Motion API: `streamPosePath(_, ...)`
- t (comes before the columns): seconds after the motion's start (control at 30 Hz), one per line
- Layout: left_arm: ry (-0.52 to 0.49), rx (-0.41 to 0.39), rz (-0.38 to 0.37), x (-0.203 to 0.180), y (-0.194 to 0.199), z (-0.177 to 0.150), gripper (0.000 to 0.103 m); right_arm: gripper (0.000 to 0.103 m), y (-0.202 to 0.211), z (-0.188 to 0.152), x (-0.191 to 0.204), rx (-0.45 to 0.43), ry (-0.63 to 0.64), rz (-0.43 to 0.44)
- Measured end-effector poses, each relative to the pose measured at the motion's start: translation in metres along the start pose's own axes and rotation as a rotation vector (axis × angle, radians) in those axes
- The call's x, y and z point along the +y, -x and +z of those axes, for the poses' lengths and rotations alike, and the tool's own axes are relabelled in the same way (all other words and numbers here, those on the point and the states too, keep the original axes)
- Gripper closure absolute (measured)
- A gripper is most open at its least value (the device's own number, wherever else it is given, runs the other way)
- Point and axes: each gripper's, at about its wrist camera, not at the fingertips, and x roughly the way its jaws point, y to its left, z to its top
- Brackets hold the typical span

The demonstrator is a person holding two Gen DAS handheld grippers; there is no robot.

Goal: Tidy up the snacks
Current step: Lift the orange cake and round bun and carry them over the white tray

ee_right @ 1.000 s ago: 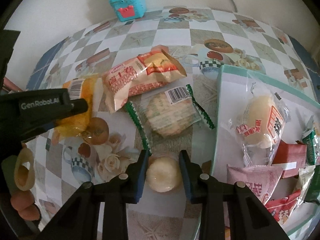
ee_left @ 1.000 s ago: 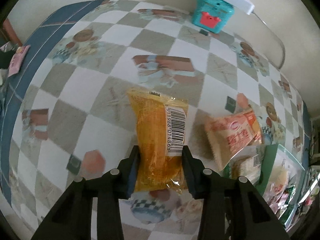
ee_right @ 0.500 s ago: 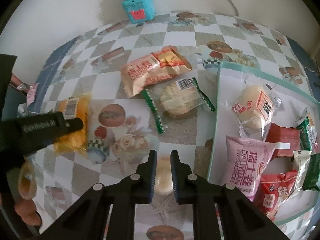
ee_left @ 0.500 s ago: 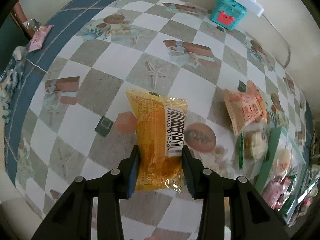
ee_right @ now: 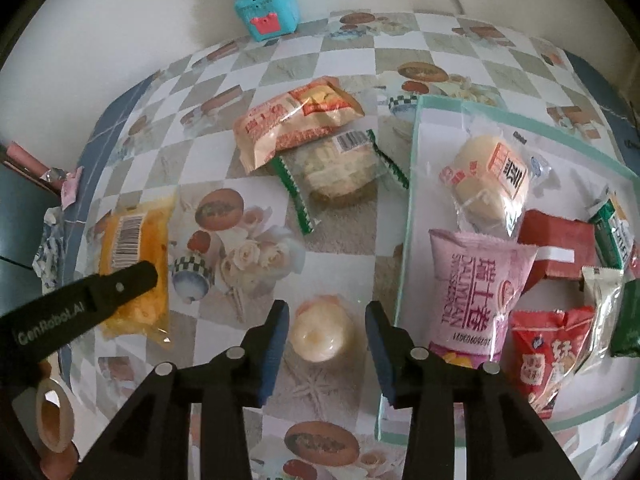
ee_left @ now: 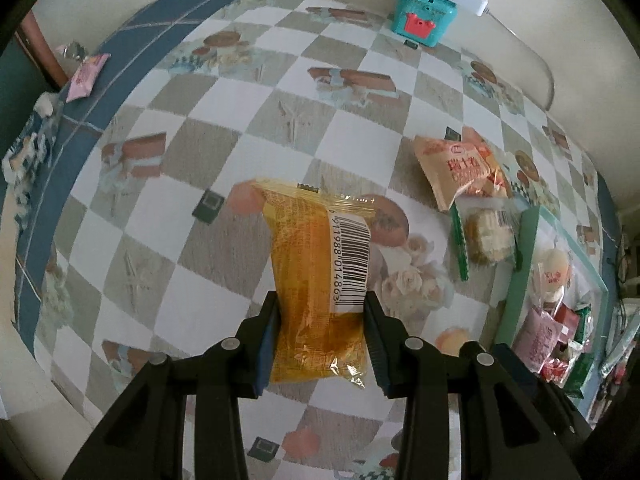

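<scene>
My left gripper (ee_left: 320, 312) is shut on a yellow snack packet (ee_left: 316, 280) with a barcode label and holds it above the chequered tablecloth. The right wrist view shows the same yellow packet (ee_right: 136, 240) at the left, under a left gripper finger (ee_right: 120, 286). My right gripper (ee_right: 326, 316) is opening. A pale round bun (ee_right: 322, 334) lies on the cloth between its jaws, clear of both pads. To the right, a green-rimmed tray (ee_right: 404, 240) holds a pink packet (ee_right: 476, 288) and several other snacks.
An orange packet (ee_right: 296, 124) and a clear green-edged cracker packet (ee_right: 340, 168) lie on the cloth beyond the bun. A teal box (ee_right: 266, 12) with a white power strip on top stands against the back wall. A small pink packet (ee_left: 86, 76) lies near the table's left edge.
The left gripper carried the yellow packet up and leftwards, away from the other snacks. The right gripper's jaws shut, then spread again around the bun lying on the cloth.
</scene>
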Motion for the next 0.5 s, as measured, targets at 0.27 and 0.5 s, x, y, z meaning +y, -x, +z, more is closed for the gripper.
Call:
streamPosePath(0.27,0.001,-0.001,-0.013,0.002,0.002,-0.002,0.061,0.06,-0.01,-0.003,0.008,0.028,0.036,-0.07)
streamPosePath(0.5,-0.004,0.006,-0.01,0.001,-0.002,-0.002,0.061,0.07,-0.005,-0.002,0.014,0.024,0.094,-0.065)
